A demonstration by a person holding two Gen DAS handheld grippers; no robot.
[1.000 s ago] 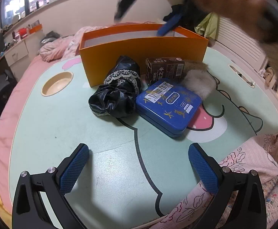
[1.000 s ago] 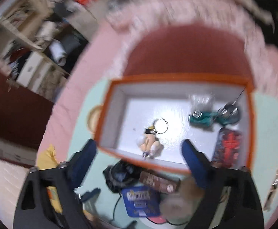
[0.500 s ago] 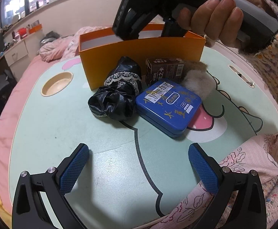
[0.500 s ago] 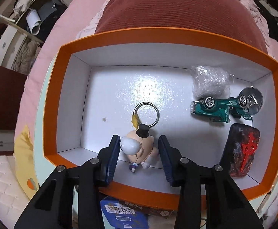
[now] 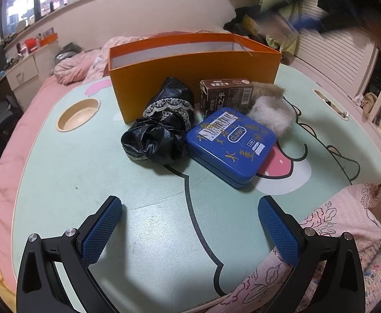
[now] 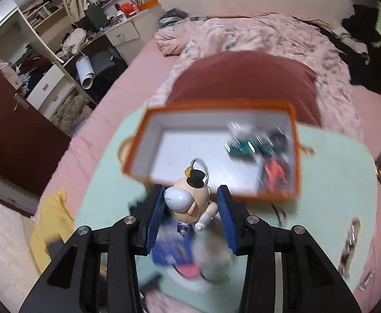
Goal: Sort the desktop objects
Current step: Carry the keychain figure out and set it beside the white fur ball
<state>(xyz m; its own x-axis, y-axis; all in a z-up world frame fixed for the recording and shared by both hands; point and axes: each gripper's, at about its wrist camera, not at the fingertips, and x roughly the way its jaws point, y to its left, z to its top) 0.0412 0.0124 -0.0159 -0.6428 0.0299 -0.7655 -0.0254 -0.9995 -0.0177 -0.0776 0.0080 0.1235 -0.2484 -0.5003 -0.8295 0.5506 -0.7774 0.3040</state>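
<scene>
An orange box (image 5: 190,73) stands at the back of the pale green table (image 5: 86,177). In front of it lie a black lace-trimmed pouch (image 5: 161,127), a brown carton (image 5: 227,95), a blue tin (image 5: 232,143) and a grey fur puff (image 5: 271,112). My left gripper (image 5: 190,229) is open and empty, low over the table's near edge. My right gripper (image 6: 191,214) is shut on a figurine keychain with a black hat (image 6: 190,200), held high above the table in front of the orange box (image 6: 216,151), which holds a green toy car (image 6: 245,146) and a red-marked dark item (image 6: 274,172).
A round cup recess (image 5: 79,113) sits at the table's left. A pink quilt (image 5: 347,214) lies over the near right edge. A bed with a dark red cushion (image 6: 242,78) lies behind the box. The right arm blurs across the upper right of the left wrist view.
My right gripper closed on the keychain figurine inside the box, then lifted it up and back out, toward the near side. The left gripper has not moved.
</scene>
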